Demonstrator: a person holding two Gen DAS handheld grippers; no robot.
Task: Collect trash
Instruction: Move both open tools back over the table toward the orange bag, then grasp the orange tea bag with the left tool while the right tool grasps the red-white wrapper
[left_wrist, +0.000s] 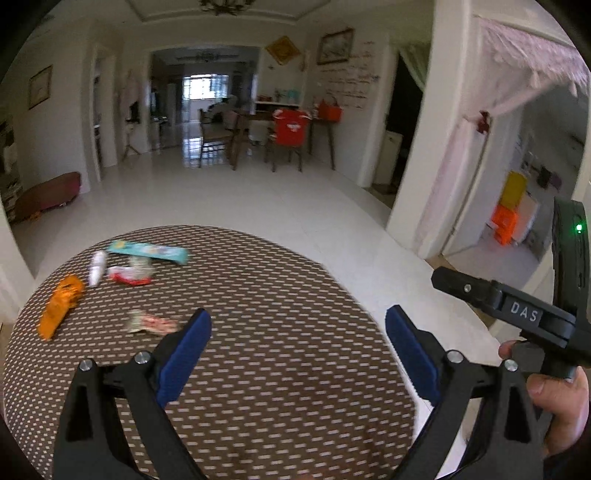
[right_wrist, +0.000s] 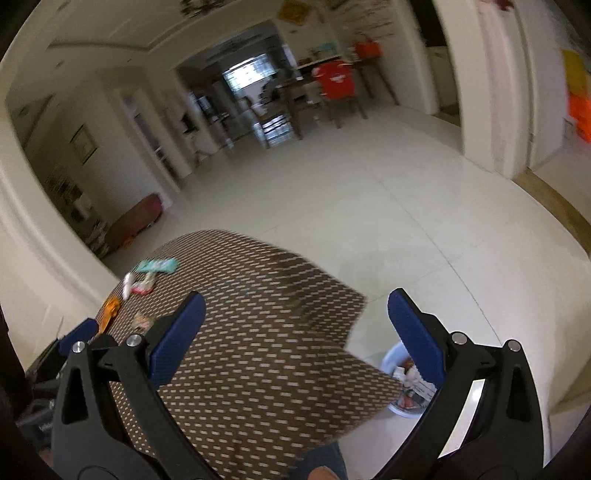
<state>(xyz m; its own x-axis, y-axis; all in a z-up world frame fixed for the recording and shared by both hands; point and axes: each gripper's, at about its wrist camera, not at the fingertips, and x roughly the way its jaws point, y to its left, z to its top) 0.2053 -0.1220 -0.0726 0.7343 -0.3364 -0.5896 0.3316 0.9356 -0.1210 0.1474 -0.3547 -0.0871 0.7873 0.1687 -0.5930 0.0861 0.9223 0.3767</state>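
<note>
Several wrappers lie on the brown patterned table (left_wrist: 277, 369) at its far left: an orange wrapper (left_wrist: 61, 306), a white tube (left_wrist: 96, 267), a teal packet (left_wrist: 149, 252), a red-white wrapper (left_wrist: 129, 275) and a pink-silver wrapper (left_wrist: 153, 325). They also show in the right wrist view, with the orange wrapper (right_wrist: 110, 312) and the teal packet (right_wrist: 157, 266) among them. My left gripper (left_wrist: 295, 325) is open and empty above the table, right of the pink-silver wrapper. My right gripper (right_wrist: 295, 310) is open and empty over the table's right edge. A white bin (right_wrist: 400, 384) holding trash stands on the floor below it.
The right hand-held gripper body (left_wrist: 517, 314) shows at the right in the left wrist view. White tiled floor (left_wrist: 295, 206) stretches to a dining table with chairs (left_wrist: 280, 133). A low brown bench (left_wrist: 48, 194) stands at the left wall. A doorway (left_wrist: 517, 184) is at the right.
</note>
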